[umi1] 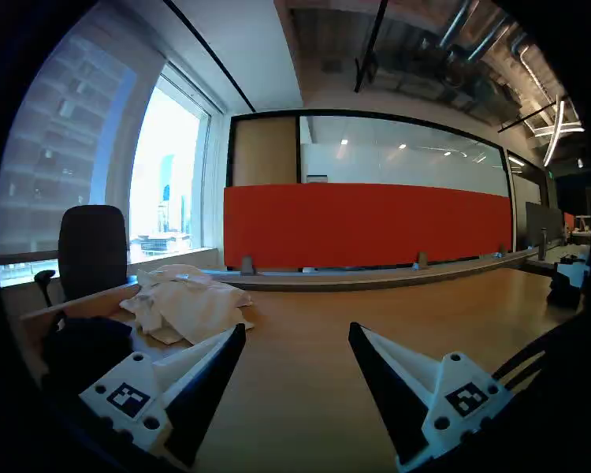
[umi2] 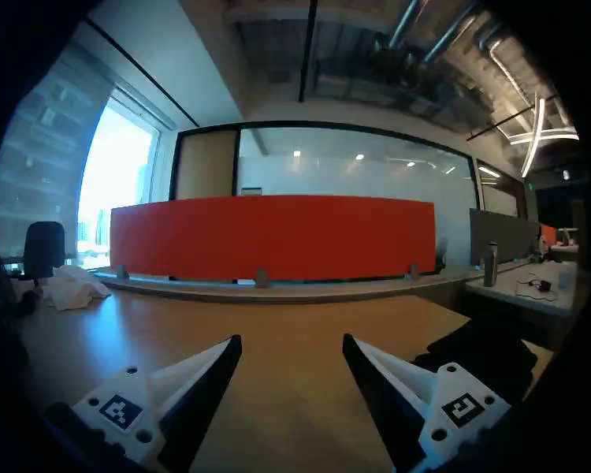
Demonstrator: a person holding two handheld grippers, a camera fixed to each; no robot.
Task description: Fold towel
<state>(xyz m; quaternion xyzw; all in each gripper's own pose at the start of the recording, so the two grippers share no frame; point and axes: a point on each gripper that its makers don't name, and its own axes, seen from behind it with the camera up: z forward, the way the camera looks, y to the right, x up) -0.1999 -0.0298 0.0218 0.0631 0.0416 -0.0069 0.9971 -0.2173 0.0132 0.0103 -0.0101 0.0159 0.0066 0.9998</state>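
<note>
A crumpled cream towel (umi1: 187,303) lies in a heap on the wooden desk (umi1: 327,331), ahead and to the left of my left gripper (umi1: 297,340). That gripper is open, its white and black fingers apart over bare wood, with nothing between them. In the right gripper view the same towel (umi2: 71,288) is small and far off at the left edge of the desk (umi2: 295,331). My right gripper (umi2: 292,351) is open too, low over the desk, holding nothing.
A red divider panel (umi1: 366,225) runs along the desk's far edge. A black office chair (umi1: 92,251) stands by the window at left. A dark cloth (umi2: 485,351) lies on the desk at the right, and a dark object (umi1: 83,347) sits near the left fingers.
</note>
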